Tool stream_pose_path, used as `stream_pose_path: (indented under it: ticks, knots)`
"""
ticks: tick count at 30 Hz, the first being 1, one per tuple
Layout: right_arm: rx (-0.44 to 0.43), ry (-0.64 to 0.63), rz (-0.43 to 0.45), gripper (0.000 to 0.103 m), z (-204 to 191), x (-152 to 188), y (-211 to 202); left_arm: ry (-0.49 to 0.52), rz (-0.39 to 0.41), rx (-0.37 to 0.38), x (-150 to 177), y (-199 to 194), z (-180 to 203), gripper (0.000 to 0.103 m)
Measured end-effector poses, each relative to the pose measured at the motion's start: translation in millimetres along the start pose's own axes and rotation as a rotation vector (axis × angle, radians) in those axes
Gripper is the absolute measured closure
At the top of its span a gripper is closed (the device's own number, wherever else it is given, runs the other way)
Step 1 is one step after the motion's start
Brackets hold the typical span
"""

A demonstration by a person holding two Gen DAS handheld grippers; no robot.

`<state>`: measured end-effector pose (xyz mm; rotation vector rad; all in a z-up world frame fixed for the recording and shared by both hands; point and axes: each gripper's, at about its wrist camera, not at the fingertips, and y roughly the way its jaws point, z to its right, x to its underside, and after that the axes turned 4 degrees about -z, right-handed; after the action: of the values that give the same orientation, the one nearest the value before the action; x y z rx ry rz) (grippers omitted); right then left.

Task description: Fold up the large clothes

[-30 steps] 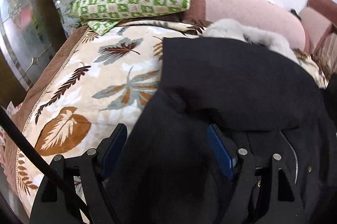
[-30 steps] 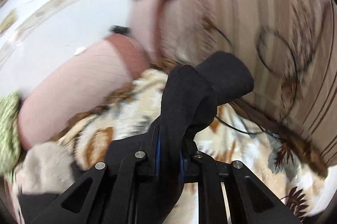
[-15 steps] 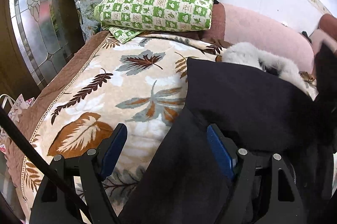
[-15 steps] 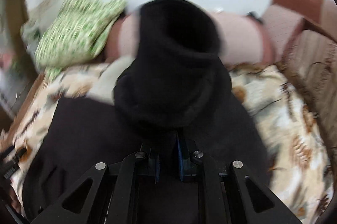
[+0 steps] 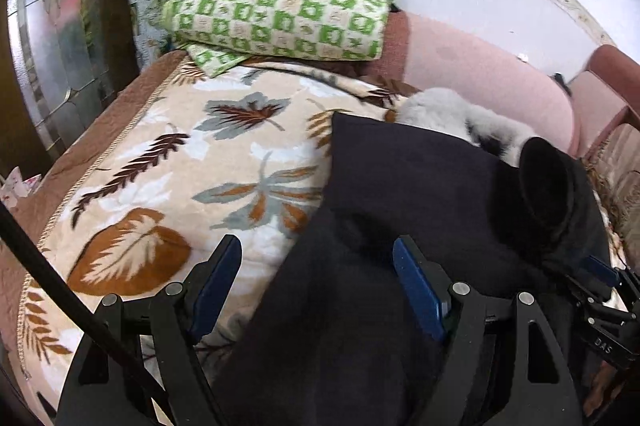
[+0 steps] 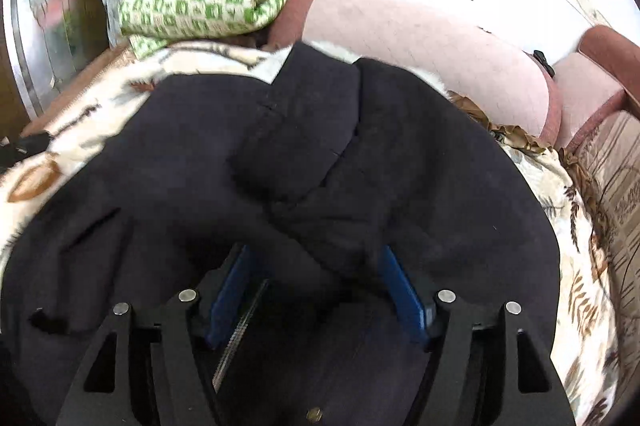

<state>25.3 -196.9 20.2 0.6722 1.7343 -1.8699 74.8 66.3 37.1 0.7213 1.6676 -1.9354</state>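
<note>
Left wrist alone shows fur trim; right wrist, coat button

One dark coat lies under and ahead of both claws, with one pale fur collar at its far edge and one sleeve folded across it just ahead of the right claw. Under it is one leaf-print blanket, showing left of the left claw, and far ahead lie one green checked folded blanket and one pink bolster. Two grippers are in view, the left gripper and the right gripper, each with two blue pads.
</note>
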Motion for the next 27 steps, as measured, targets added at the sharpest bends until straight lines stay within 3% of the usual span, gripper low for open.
stream_pose_path:
  ticks: [3, 5, 9, 13, 19, 21, 22, 23, 25, 27]
  knots:
    - [0.009, 0.054, 0.064, 0.028, 10.5, 7.9, -17.0, 0.035, -0.023, 0.104, 3.9, -2.4, 16.6, 0.026]
    - [0.08, 0.088, 0.116, 0.025, 21.8, 13.9, -25.7, 0.103, -0.037, 0.169, 5.0, -6.6, 33.6, 0.026]
    - [0.171, 0.14, 0.186, 0.023, 48.1, 18.7, -33.4, 0.211, -0.034, 0.188, -7.0, -17.5, 77.3, 0.025]
    - [0.264, 0.138, 0.218, 0.022, 73.1, 19.9, -39.7, 0.247, -0.111, 0.279, -29.7, -1.0, 129.7, 0.022]
    - [0.223, 0.334, 0.25, 0.019, 119.5, 27.7, -58.0, 0.318, -0.188, 0.283, -43.2, 56.5, 196.9, 0.024]
    - [0.234, 0.358, 0.249, 0.019, 127.9, 29.8, -60.4, 0.33, -0.226, 0.281, -42.6, 74.3, 216.9, 0.038]
    - [0.242, 0.37, 0.25, 0.019, 131.5, 31.8, -61.1, 0.333, -0.243, 0.272, -42.1, 79.6, 221.2, 0.055]
    - [0.246, 0.385, 0.25, 0.019, 135.3, 32.0, -61.1, 0.333, -0.287, 0.278, -40.3, 88.0, 227.6, 0.094]
    - [0.24, 0.425, 0.242, 0.019, 143.7, 33.2, -59.9, 0.302, -0.332, 0.23, -38.7, 95.3, 230.1, 0.097]
    - [0.201, 0.477, 0.231, 0.019, 153.4, 35.9, -58.2, 0.292, -0.298, 0.222, -42.0, 86.2, 227.4, 0.097]
